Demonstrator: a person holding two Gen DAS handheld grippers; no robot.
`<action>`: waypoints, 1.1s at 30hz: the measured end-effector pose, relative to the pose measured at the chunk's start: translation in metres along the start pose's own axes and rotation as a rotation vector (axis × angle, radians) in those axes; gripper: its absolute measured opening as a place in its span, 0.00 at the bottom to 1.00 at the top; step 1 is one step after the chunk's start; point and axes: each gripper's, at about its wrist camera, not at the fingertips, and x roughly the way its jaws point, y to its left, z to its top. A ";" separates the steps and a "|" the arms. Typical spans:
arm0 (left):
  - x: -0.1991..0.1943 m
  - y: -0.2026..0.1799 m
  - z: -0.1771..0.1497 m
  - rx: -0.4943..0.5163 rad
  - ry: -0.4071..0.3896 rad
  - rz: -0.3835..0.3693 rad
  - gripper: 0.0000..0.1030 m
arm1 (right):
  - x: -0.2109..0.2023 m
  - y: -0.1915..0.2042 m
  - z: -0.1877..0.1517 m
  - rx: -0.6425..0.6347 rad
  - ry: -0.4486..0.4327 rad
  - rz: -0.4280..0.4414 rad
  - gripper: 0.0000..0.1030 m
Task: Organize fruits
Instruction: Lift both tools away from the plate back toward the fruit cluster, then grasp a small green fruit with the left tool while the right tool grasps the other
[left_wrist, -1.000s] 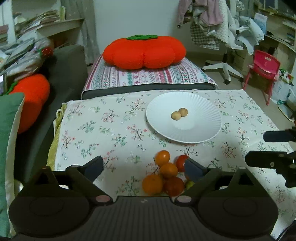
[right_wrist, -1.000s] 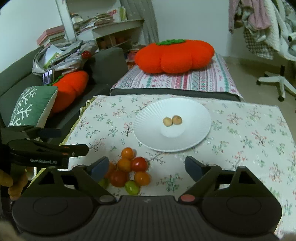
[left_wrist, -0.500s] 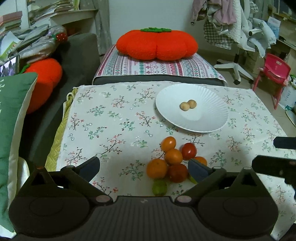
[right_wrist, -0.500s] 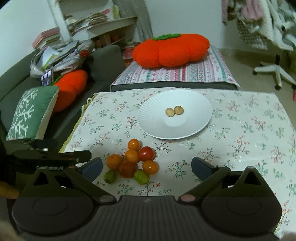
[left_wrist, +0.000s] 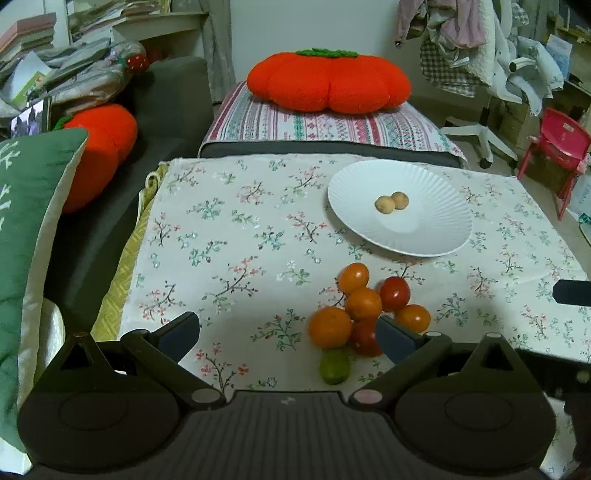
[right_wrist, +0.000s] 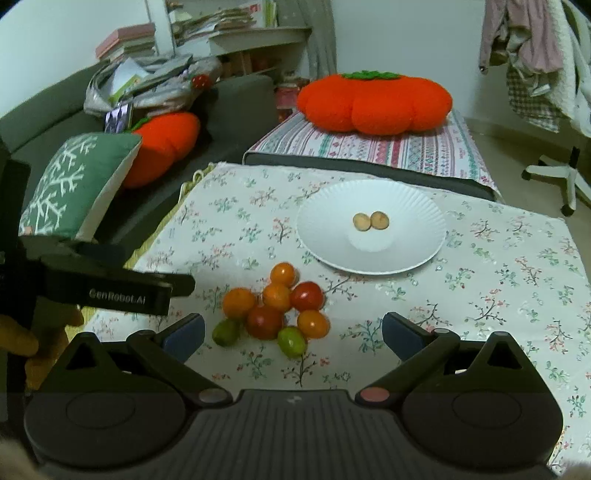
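You've just spread both the left gripper and the right gripper wide with nothing between their fingers, so you're ready to pick from the pile of fruit just in front of the white plate, which holds only two small brown fruits.

White lettering, seemingly "GenRobot.AI", runs along the side of the left claw; nothing else is legible.

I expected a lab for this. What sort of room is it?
Most likely a lived-in living room at home: a grey sofa with a green cushion, clothes heaped on a chair, and a low table under a floral cloth.
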 end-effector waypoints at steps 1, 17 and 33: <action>0.001 0.001 0.000 -0.003 0.006 -0.003 0.84 | 0.000 0.001 -0.001 -0.007 0.003 -0.002 1.00; 0.031 0.021 -0.009 -0.081 0.135 -0.006 0.84 | 0.014 -0.002 -0.007 -0.066 0.028 0.005 0.93; 0.071 0.014 -0.030 -0.020 0.200 -0.094 0.63 | 0.062 0.003 -0.024 -0.220 0.115 0.069 0.62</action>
